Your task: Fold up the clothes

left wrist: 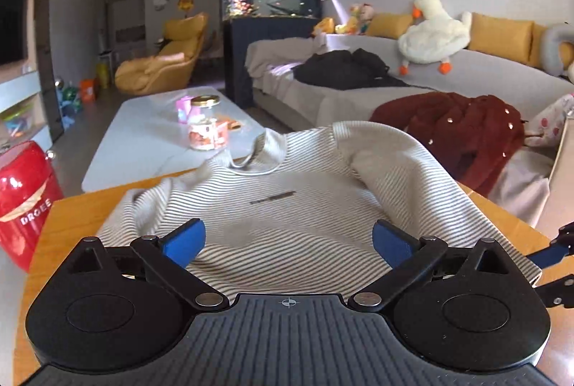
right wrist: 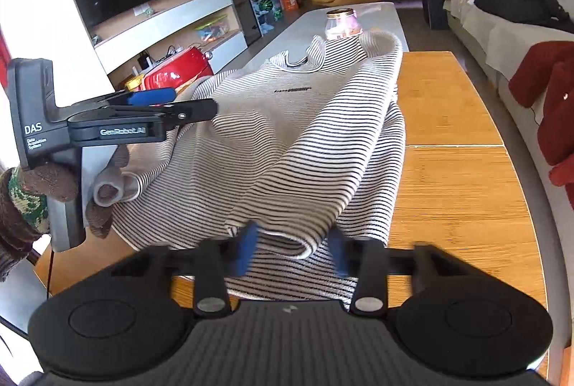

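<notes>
- On the wooden table [right wrist: 452, 178] lies the striped shirt [right wrist: 287, 120], chest up, right sleeve [right wrist: 315, 170] folded across it.
- Left gripper [left wrist: 287, 242] hovers above the shirt's hem, fingers spread wide, holding nothing.
- Right gripper [right wrist: 292, 251] straddles that sleeve's cuff, half-spread; a grip isn't evident.
- Judged: pinch one layer only, then smooth creases.

Right gripper [right wrist: 292, 251] open; striped shirt [right wrist: 287, 142] sleeve fold between fingers [right wrist: 245, 255]. Left gripper [right wrist: 195, 102] left of them, over shirt.

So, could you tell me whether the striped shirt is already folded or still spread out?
Partly folded: the striped shirt lies front-up on the wooden table, with one sleeve folded across its body. The other side remains unfolded.
</notes>
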